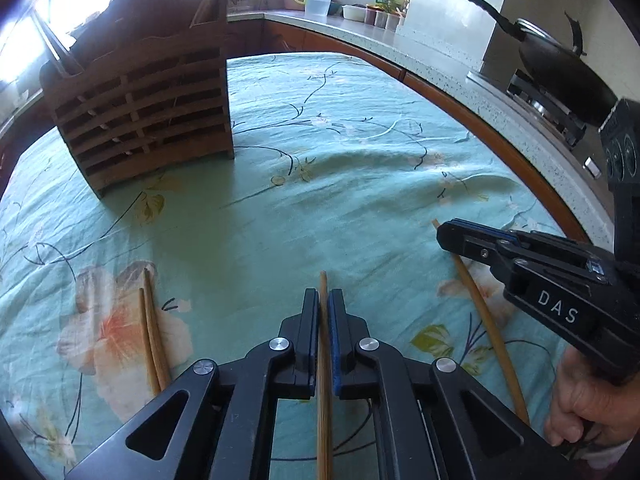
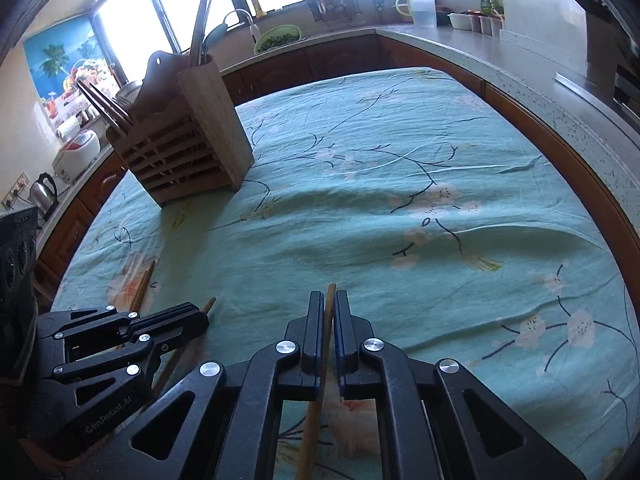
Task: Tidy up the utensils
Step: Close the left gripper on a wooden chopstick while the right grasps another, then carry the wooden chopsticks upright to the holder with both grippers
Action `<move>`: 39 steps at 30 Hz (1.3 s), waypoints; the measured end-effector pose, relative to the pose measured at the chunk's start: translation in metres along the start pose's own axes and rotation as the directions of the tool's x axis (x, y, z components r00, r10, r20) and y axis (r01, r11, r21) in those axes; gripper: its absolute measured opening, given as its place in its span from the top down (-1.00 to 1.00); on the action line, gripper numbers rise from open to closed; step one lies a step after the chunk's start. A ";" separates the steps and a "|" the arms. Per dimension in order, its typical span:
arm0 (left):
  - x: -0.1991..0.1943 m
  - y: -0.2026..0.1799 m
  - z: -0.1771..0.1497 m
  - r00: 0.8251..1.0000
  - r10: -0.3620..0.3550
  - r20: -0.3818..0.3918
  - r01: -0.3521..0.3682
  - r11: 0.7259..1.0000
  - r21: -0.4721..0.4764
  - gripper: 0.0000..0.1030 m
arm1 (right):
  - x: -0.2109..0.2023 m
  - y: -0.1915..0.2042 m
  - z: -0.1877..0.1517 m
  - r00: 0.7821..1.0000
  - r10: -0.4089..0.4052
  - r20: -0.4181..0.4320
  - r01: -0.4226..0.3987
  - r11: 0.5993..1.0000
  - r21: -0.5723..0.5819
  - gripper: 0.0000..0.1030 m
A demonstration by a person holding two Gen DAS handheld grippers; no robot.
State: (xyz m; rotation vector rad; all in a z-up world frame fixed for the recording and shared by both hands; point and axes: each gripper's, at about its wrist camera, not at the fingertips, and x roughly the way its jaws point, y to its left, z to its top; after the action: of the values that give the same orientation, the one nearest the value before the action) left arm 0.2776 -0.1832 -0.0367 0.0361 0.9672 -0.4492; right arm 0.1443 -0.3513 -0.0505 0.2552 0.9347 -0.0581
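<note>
Chopsticks scattered over floral tablecloth (image 1: pixel 360 128): one clamped between closed jaws of left gripper (image 1: pixel 324 296), another pinched likewise in right gripper (image 2: pixel 329 298), loose pair (image 1: pixel 150 332) lying flat just left of left gripper. Wooden utensil holder (image 1: pixel 140 112) upright at far left of cloth, well apart from both grippers, already stocked with utensils.

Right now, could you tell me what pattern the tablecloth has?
Teal cotton tablecloth with branches and pale blossoms, clearest from the right wrist.

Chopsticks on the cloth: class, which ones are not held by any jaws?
The pair of chopsticks lying side by side on the orange flower; the other two are each clamped, one per gripper.
</note>
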 end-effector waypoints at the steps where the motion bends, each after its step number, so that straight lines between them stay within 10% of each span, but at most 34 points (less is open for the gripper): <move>1: -0.007 0.005 0.000 1.000 -0.012 0.017 0.012 1.000 -0.011 0.94 | -0.006 0.000 0.000 1.000 0.007 0.012 -0.007 1.000 0.011 0.91; 23: -0.190 0.091 -0.034 0.928 -0.134 0.347 0.188 0.974 -0.128 0.95 | -0.105 0.063 0.032 0.961 0.098 0.258 -0.084 0.994 -0.067 0.92; 39: -0.227 0.106 -0.043 0.893 -0.135 0.429 0.208 0.970 -0.129 0.95 | -0.131 0.081 0.040 0.935 0.113 0.337 -0.084 0.991 -0.101 0.93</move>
State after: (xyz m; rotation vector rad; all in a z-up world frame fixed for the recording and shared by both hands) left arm 0.1746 0.0027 0.1027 -0.2960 0.5823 -0.5097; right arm 0.1108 -0.2905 0.0925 0.2039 0.5746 0.0300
